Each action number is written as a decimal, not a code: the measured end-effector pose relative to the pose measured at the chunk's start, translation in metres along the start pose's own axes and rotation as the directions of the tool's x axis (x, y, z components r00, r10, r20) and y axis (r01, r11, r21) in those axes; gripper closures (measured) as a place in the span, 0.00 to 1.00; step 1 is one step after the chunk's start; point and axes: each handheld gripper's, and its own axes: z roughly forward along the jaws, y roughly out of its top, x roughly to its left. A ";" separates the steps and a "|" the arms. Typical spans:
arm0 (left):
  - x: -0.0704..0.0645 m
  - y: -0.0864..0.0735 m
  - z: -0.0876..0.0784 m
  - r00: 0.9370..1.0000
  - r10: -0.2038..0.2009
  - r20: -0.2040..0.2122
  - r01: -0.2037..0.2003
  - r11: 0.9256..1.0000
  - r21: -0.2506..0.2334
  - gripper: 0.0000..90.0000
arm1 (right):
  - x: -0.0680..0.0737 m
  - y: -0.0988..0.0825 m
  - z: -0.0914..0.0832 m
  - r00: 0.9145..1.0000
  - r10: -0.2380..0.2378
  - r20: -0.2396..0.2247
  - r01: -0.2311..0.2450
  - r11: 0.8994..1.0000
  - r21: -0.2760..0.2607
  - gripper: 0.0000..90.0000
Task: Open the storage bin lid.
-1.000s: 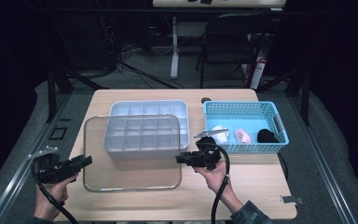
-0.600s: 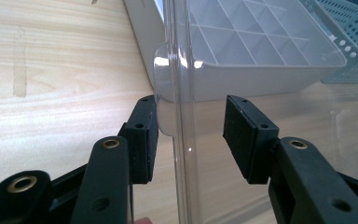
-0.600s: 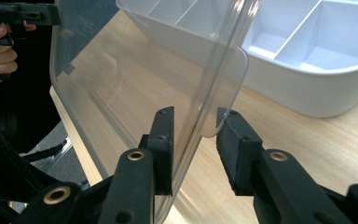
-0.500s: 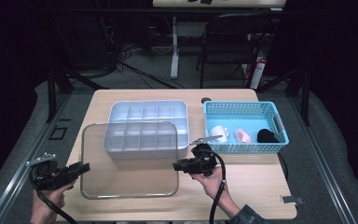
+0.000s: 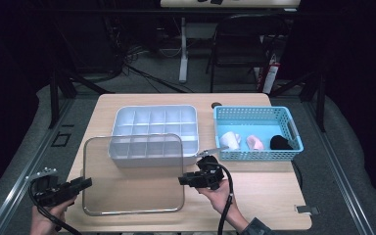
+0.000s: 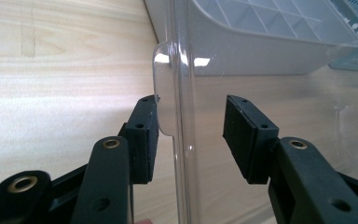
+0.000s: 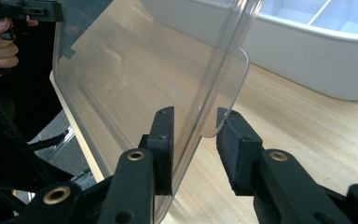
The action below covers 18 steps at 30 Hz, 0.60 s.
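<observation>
Compartment tray [image 5: 154, 128] centre table [image 5: 264, 196]; basket [image 5: 257, 113] right of it; lid [image 5: 132, 188] before tray, overlapping its near edge.

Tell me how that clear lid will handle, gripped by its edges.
The clear lid looks thin and wide, so it is probably light and a bit flexible. Its glossy plastic may slip, since it is held only at its narrow rim tabs.

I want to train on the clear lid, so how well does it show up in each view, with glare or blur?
High view: dim surroundings, the lid reads as a faint grey sheet with a bright rim. Left gripper view: sharp, white glare spots on the lid's edge before the white tray. Right gripper view: the lid hazes the table behind it; near claw parts are slightly soft.
</observation>
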 end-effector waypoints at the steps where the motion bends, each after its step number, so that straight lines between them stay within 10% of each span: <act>1: 0.001 -0.002 0.000 1.000 -0.002 -0.001 0.002 1.000 -0.002 0.62 | 0.000 0.000 0.000 1.000 -0.001 0.001 0.001 1.000 0.003 0.75; 18: 0.011 -0.017 -0.002 0.999 -0.028 -0.024 0.029 0.998 0.051 0.62 | 0.007 -0.012 0.016 1.000 -0.009 -0.010 0.009 0.998 0.055 0.75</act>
